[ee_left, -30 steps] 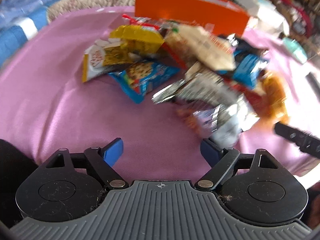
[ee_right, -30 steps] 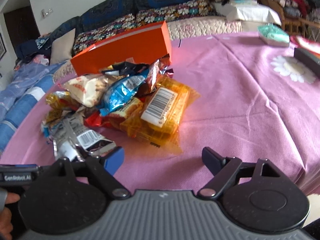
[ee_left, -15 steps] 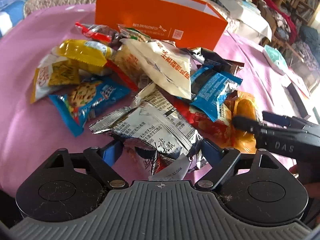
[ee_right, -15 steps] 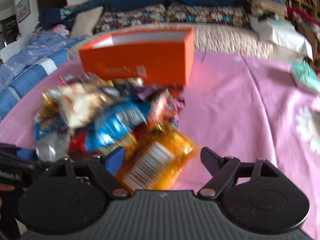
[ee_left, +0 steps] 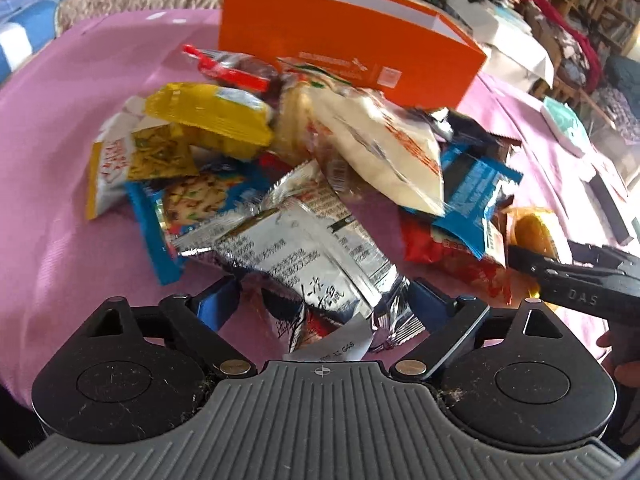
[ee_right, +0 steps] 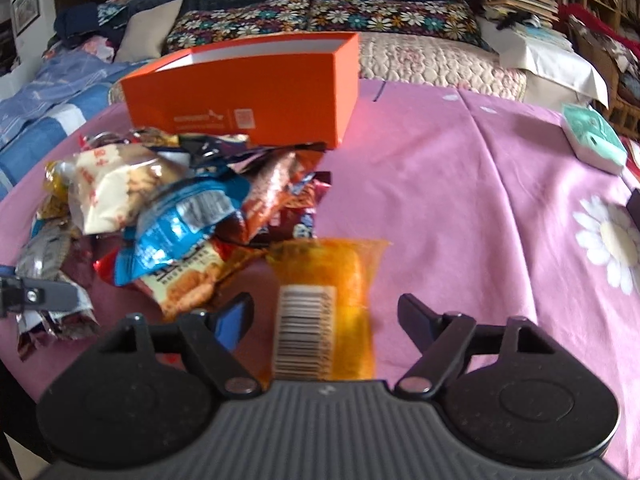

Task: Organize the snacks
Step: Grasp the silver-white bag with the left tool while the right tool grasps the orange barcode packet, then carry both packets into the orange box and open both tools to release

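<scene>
A pile of snack packets lies on the pink tablecloth in front of an open orange box (ee_left: 344, 36), also in the right wrist view (ee_right: 248, 92). My left gripper (ee_left: 324, 300) is open, its jaws on either side of a silver packet (ee_left: 304, 256) at the near edge of the pile. My right gripper (ee_right: 324, 312) is open around an orange packet with a barcode (ee_right: 324, 304); this packet also shows in the left wrist view (ee_left: 532, 232). Neither gripper is closed on its packet. Each gripper shows in the other's view, the right one (ee_left: 516, 256) and the left one (ee_right: 76, 294).
The pile holds yellow (ee_left: 212, 116), white (ee_left: 384, 152) and blue (ee_right: 188, 220) packets. A mint tissue pack (ee_right: 596, 140) and a dark object (ee_left: 608, 204) lie at the table's right. A sofa with flowered cushions (ee_right: 320, 20) stands behind.
Both grippers have moved forward into the pile. The silver packet now lies between my left jaws and the orange barcode packet between my right jaws.
</scene>
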A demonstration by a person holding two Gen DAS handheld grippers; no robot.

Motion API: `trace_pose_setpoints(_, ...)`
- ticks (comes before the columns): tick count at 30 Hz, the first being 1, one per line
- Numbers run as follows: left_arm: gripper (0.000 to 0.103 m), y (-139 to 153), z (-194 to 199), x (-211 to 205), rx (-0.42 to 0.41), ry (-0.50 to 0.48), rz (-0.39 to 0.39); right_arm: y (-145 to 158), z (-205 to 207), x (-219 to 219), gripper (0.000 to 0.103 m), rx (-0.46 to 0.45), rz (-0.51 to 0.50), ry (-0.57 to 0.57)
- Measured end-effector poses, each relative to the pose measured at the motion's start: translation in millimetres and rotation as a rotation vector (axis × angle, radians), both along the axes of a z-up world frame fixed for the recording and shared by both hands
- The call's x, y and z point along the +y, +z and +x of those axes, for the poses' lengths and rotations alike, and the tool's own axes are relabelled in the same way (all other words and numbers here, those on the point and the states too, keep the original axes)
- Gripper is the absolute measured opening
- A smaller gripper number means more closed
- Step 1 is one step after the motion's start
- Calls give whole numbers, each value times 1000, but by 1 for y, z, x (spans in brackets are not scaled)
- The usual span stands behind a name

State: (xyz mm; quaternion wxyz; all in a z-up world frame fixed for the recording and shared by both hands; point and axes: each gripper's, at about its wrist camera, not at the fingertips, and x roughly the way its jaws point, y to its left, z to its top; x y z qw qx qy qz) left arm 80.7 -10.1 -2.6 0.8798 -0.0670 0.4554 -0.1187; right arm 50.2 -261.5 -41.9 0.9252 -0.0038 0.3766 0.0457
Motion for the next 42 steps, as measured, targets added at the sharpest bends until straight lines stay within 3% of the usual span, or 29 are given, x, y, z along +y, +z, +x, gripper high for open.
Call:
trace_pose_setpoints(1,61,-2,0,-1,1,0,1,-1,-2,1,78,0,-13,1)
trace_pose_setpoints(4,44,-4,-7,4,-33,-4,10,-5,-6,-2,67,-1,-28,0)
trace_pose_setpoints(5,38,-4,-9,7,-41,-5,6,-5,-9,-3,49,-14,-33,1)
trace_pose_setpoints(6,24,-3,-11,11,-44,-8,-16,-4,-13,-4,42,-25,-29,10)
trace_pose_setpoints(9,13,2,-15,23,-41,-14,-75,-4,-20,-11,39,-29,7,-13)
trace_pose_setpoints(18,10,48,-31,48,-120,-22,-118,18,-31,-28,39,-97,134,-69)
trace_pose_setpoints(23,9,98,9,49,-230,-53,-103,70,-2,-16,39,-222,94,-30)
trace_pose_setpoints(27,0,125,67,43,-290,-76,-117,98,53,-3,39,-281,80,-1)
trace_pose_setpoints(30,0,128,111,43,-253,-91,-205,105,98,5,39,-294,104,1)
trace_pose_setpoints(33,4,124,127,47,-237,-70,-170,102,126,14,39,-283,112,9)
trace_pose_setpoints(34,12,121,122,50,-249,-75,-156,100,127,16,39,-282,123,22)
trace_pose_setpoints(35,30,117,113,53,-261,-85,-137,96,125,19,39,-279,124,39)
trace_pose_setpoints(36,40,111,102,56,-269,-96,-110,92,121,23,39,-276,110,51)
trace_pose_setpoints(38,48,97,79,59,-268,-112,-66,89,111,27,39,-273,94,67)
trace_pose_setpoints(42,49,65,24,63,-198,-202,-64,80,72,22,39,-262,76,81)
